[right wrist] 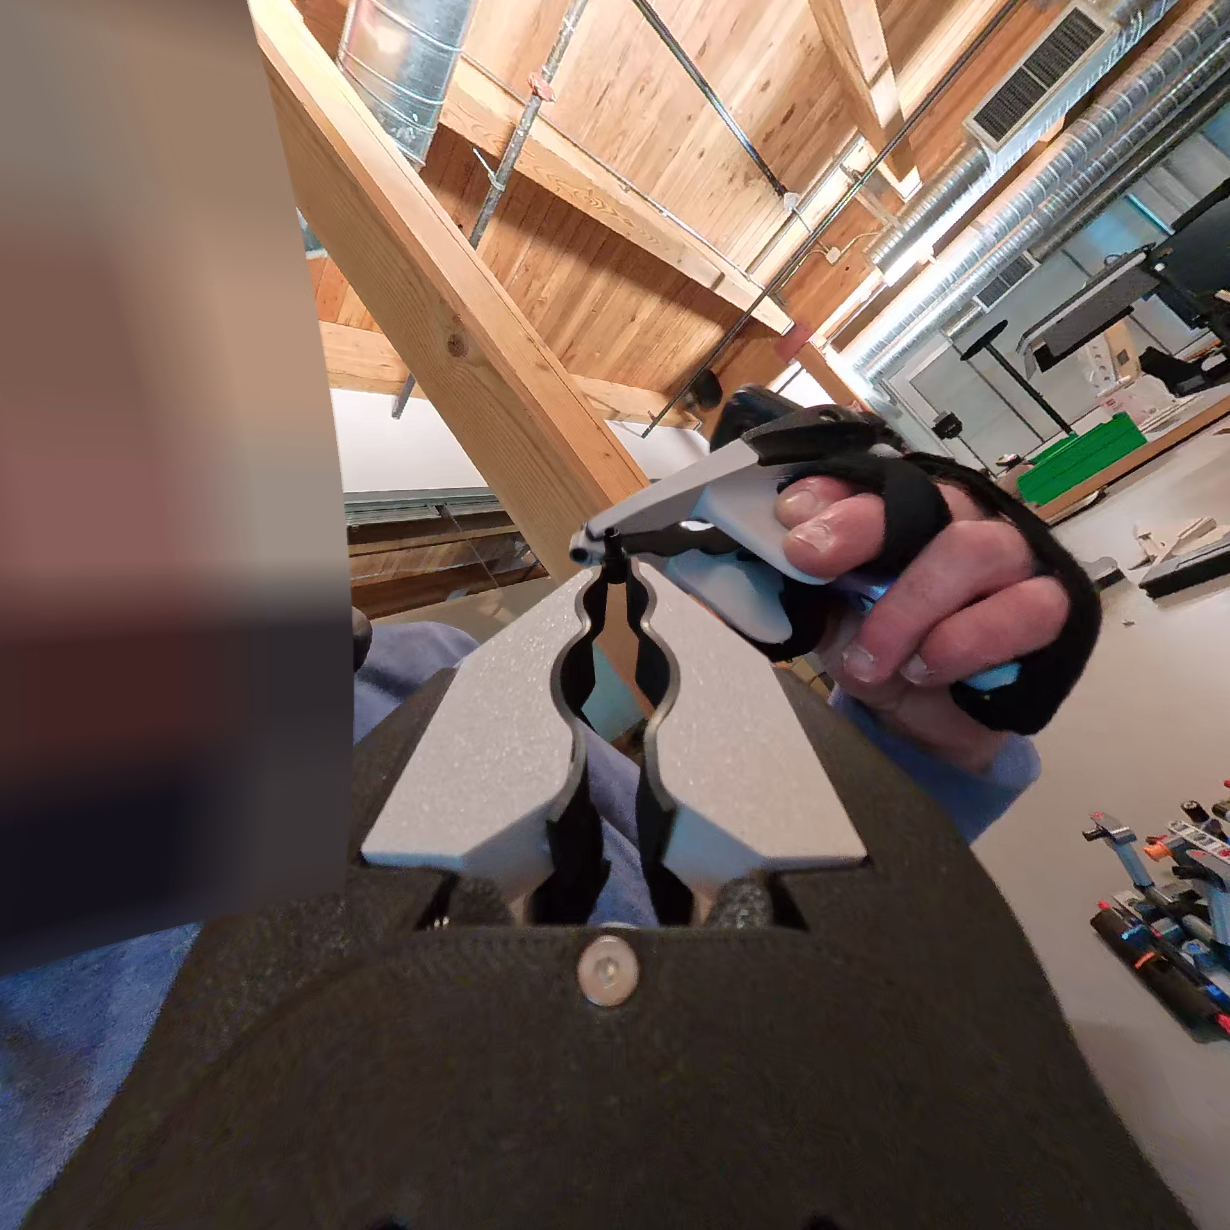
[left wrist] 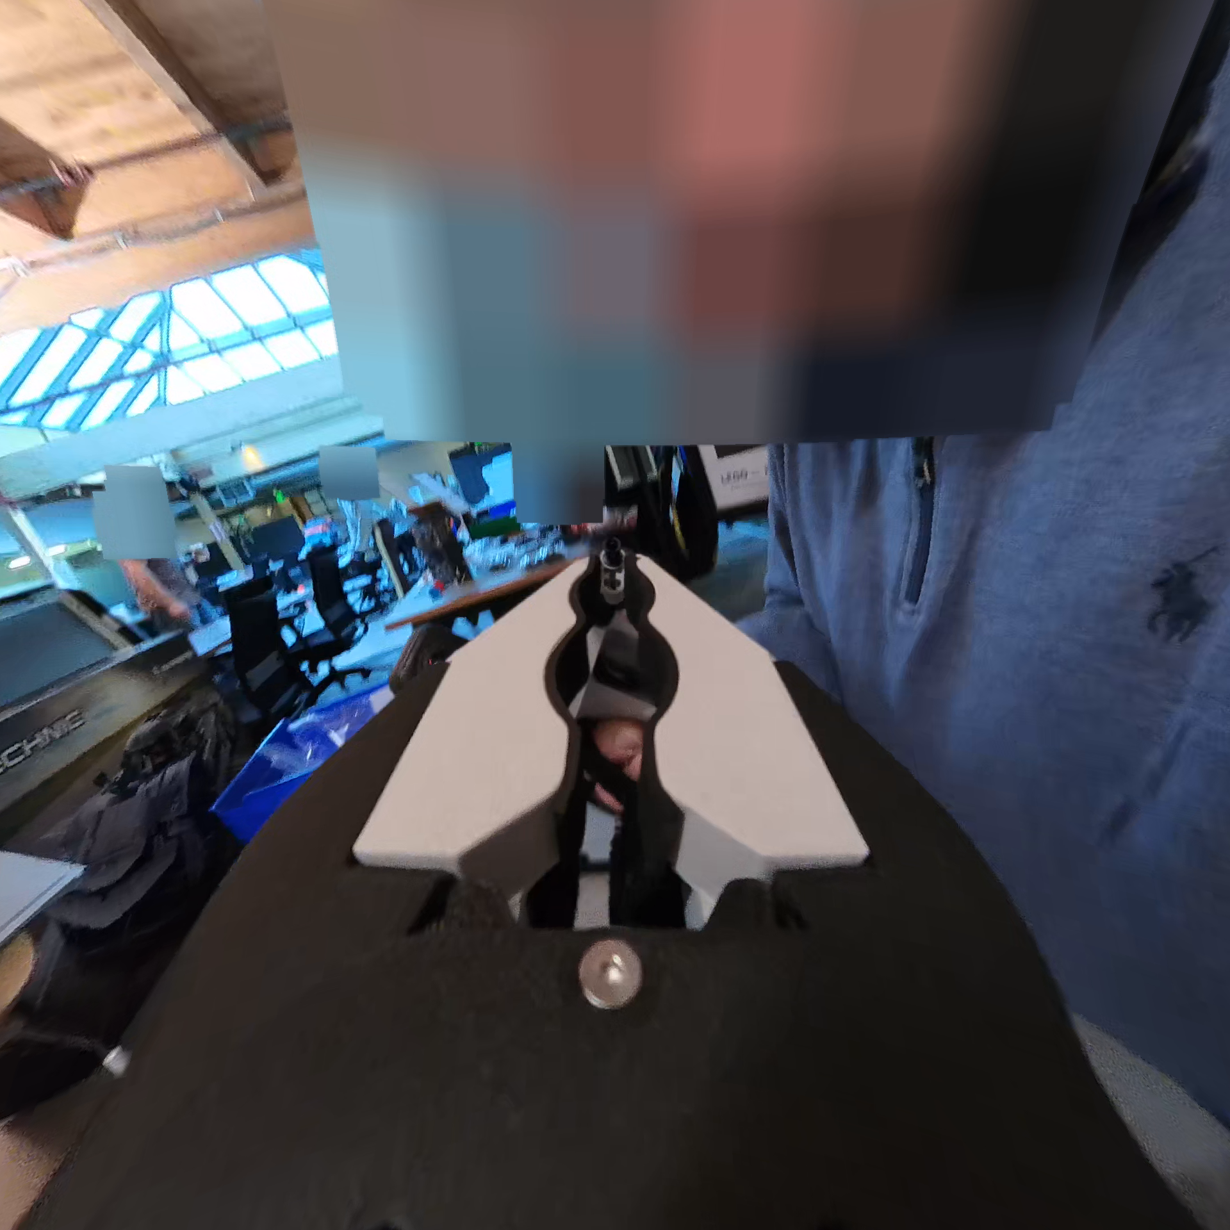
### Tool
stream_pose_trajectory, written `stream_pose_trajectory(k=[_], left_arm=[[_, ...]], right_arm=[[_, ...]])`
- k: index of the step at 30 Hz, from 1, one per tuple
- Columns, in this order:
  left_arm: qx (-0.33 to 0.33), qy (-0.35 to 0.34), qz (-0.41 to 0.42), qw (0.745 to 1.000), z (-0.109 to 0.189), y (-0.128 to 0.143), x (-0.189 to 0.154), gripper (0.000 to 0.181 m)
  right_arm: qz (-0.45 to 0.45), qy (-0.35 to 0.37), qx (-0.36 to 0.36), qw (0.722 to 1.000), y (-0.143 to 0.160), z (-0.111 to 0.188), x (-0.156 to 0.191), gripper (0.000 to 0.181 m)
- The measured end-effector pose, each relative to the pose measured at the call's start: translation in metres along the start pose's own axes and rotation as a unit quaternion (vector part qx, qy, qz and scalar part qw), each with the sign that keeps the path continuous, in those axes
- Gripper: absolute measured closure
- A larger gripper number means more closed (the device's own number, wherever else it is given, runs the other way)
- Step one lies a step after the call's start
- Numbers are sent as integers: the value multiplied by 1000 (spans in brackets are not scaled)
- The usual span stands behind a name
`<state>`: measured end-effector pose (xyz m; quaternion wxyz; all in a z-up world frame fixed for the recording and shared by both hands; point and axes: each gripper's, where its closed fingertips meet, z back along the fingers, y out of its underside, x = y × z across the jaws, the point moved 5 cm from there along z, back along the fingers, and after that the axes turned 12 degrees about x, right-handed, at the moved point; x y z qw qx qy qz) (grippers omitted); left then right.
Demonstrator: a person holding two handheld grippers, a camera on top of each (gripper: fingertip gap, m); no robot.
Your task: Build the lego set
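Note:
My left gripper (left wrist: 611,586) is shut on a small grey Lego connector (left wrist: 611,576) with a black pin (left wrist: 611,547) sticking out beyond the tips. In the right wrist view the left gripper (right wrist: 592,540) comes in from the right, held by a hand (right wrist: 932,599), with the grey connector (right wrist: 580,551) at its tips. My right gripper (right wrist: 615,576) meets it tip to tip, its fingers pinched together on the black pin (right wrist: 615,556) that joins the connector. Both are held up in the air in front of a blue sweater (left wrist: 998,665).
A partly built Lego model (right wrist: 1178,912) with grey, black and orange parts lies on the pale table (right wrist: 1098,732) at the lower right. A green bin (right wrist: 1078,459) and loose parts sit farther back. Office chairs (left wrist: 319,619) and desks fill the background. My two grippers' fingertips are within a few centimetres of each other.

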<state>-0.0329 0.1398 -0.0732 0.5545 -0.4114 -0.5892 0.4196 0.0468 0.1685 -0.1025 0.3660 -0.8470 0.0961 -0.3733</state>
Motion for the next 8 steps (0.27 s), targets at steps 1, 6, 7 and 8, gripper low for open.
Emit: stream_pose_trajectory(k=[1, 6, 7, 8], left_arm=[[18, 1, -9, 1000, -2, 0, -1, 176], [48, 8, -46, 998, -5, -10, -5, 176], [54, 14, -56, 997, -6, -12, -6, 176], [61, 21, -66, 996, -7, -15, -8, 176]], right_arm=[[-1, 1, 4, 1000, 1, 0, 0, 179], [-4, -2, 11, 1000, 4, 0, 3, 179], [-3, -4, 10, 1000, 3, 1, 4, 179], [-1, -5, 11, 1000, 3, 1, 5, 179]])
